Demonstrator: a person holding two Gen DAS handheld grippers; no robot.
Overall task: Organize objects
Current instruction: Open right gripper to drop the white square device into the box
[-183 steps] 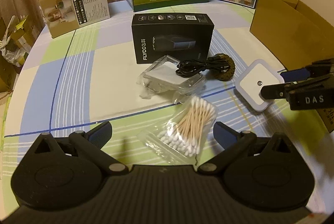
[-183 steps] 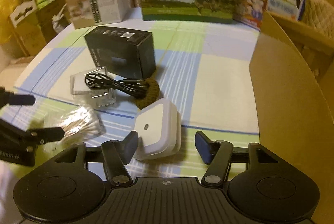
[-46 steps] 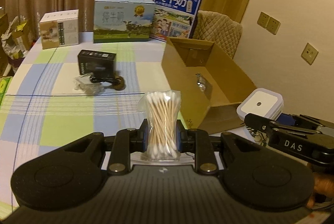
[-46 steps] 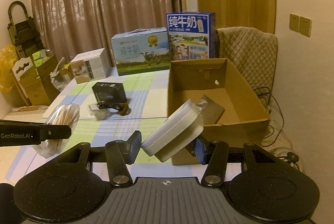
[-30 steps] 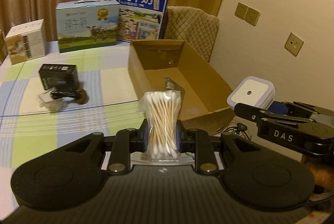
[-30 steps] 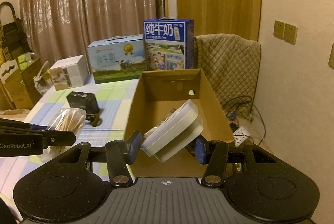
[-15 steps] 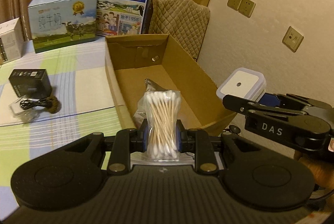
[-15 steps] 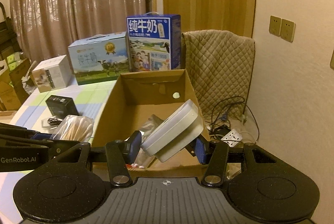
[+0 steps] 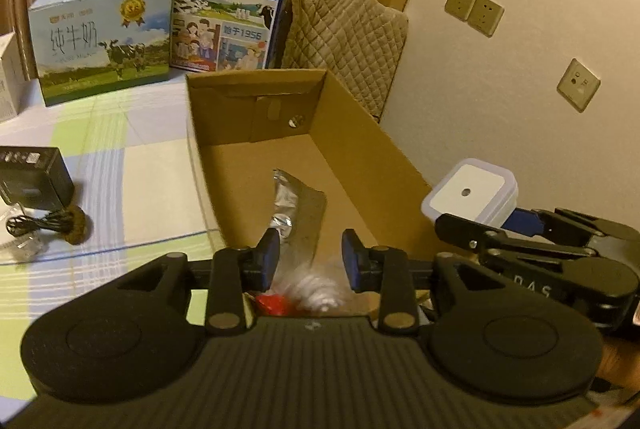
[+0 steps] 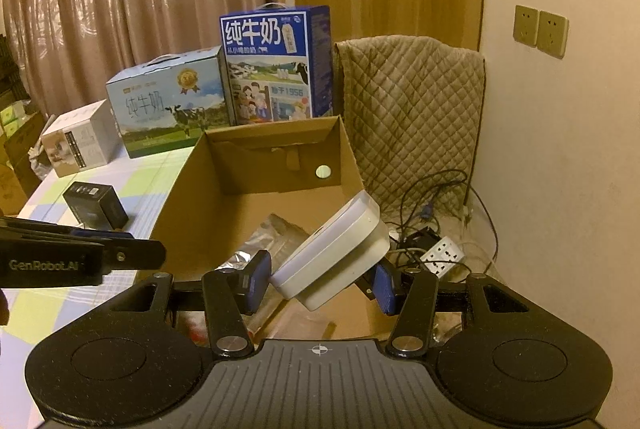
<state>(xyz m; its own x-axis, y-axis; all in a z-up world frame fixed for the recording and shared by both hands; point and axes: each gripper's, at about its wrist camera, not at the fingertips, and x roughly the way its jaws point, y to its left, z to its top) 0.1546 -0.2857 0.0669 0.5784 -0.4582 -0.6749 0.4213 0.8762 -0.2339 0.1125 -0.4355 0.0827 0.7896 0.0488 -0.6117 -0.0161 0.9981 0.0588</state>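
1. Left wrist view shows the largest thing, the cardboard box (image 9: pixel 360 149), standing open at the counter's (image 9: pixel 132 165) right edge, with a silver foil packet (image 9: pixel 300 205) lying on its floor.
2. Two milk cartons (image 9: pixel 104 37) stand along the counter's far edge; they seem no part of the sorting.
3. A black box (image 9: pixel 32 177) with a coiled cable (image 9: pixel 44 223) beside it waits near the counter's left edge, not yet stowed.
4. The right tongs (image 10: pixel 316 283) hold the white square device (image 10: pixel 336 257) clamped at a tilt, above the cardboard box's near end.
5. The left tongs (image 9: pixel 308 261) stand parted with nothing between the pads; the bag of cotton swabs (image 9: pixel 316 289) shows as a white blur just below them, inside the box, so it appears released.
6. To finish well, I judge the right tongs should come low over a bare patch of the box floor before parting, so the device settles flat and not on the foil or the swabs.
7. Hard to make out: the swab bag is smeared, a red item (image 9: pixel 276 303) beside it is unidentifiable, and the tongs' bodies hide the box's near wall.
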